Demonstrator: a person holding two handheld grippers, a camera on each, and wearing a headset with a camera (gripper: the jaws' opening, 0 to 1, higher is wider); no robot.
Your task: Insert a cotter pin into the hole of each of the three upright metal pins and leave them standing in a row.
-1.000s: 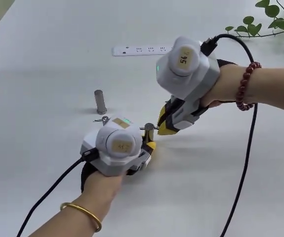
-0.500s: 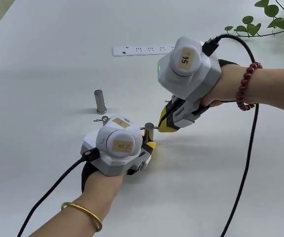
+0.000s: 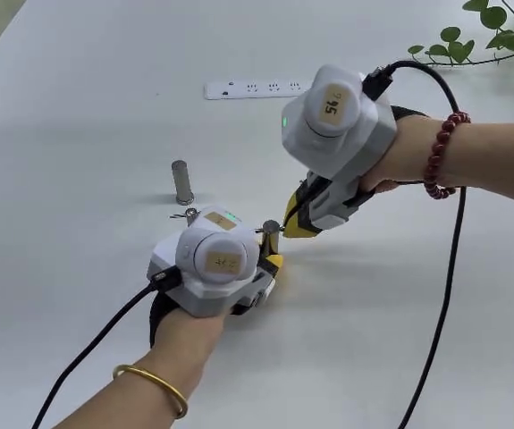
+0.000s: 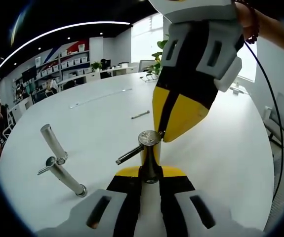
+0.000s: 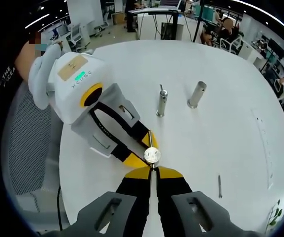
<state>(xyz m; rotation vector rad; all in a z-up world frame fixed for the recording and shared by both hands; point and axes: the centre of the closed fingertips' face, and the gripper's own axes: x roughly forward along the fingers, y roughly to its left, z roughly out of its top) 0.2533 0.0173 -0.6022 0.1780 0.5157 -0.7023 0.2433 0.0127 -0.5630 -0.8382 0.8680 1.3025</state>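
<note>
My left gripper (image 4: 149,174) is shut on the shaft of an upright metal pin (image 4: 149,148), low on the table. A cotter pin (image 4: 128,155) runs through the hole in that pin's head. My right gripper (image 5: 153,171) comes in from the other side, its yellow tips shut on the cotter pin's end right at the pin head (image 5: 152,155). In the head view the two grippers (image 3: 272,261) (image 3: 290,230) meet at this pin (image 3: 270,234). Behind stand a second pin with a cotter pin in it (image 5: 161,101) and a plain pin (image 5: 197,95).
A loose cotter pin (image 5: 220,186) lies on the white table to the right. A white power strip (image 3: 257,89) lies at the back, and a plant's leaves (image 3: 493,27) reach in at the far right corner. The right gripper's black cable (image 3: 453,268) trails across the table.
The right gripper's tips have edged slightly toward the held pin's head. The left gripper and the other pins stand as before.
</note>
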